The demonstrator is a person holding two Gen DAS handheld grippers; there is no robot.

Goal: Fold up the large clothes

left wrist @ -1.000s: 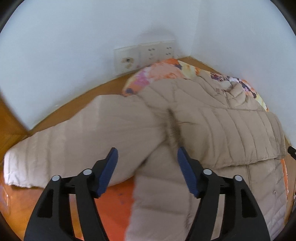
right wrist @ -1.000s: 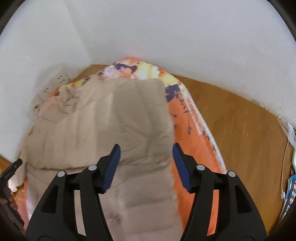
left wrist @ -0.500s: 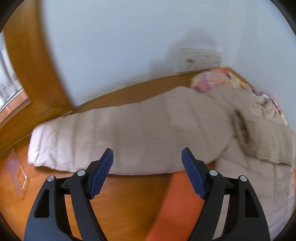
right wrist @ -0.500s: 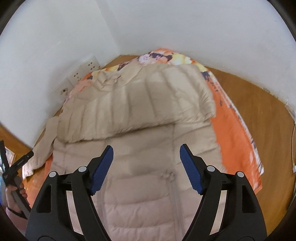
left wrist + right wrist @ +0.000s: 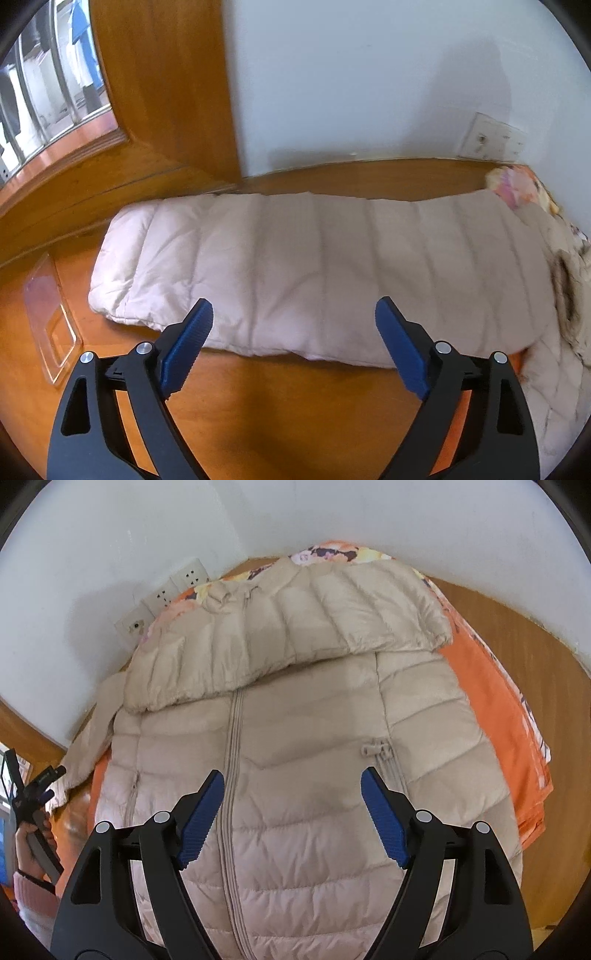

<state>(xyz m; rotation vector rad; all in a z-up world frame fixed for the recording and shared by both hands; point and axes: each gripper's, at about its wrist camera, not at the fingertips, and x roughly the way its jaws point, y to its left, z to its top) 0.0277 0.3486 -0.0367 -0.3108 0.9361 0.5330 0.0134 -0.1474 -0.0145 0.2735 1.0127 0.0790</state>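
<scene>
Now both claws wider apart than before, empty: left claw [image 5: 293,319] opening above outstretched sleeve [image 5: 314,273].

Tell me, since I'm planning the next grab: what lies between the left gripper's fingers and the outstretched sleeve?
Only bare wooden floor separates the left gripper from the sleeve, as the left wrist view shows.

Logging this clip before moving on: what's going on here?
A person is folding a beige puffer jacket laid on an orange floral cloth. One sleeve is folded across its chest; the other sleeve lies stretched out. The left tongs are opening above it, empty; the right tongs hover open over the zipper.
</scene>
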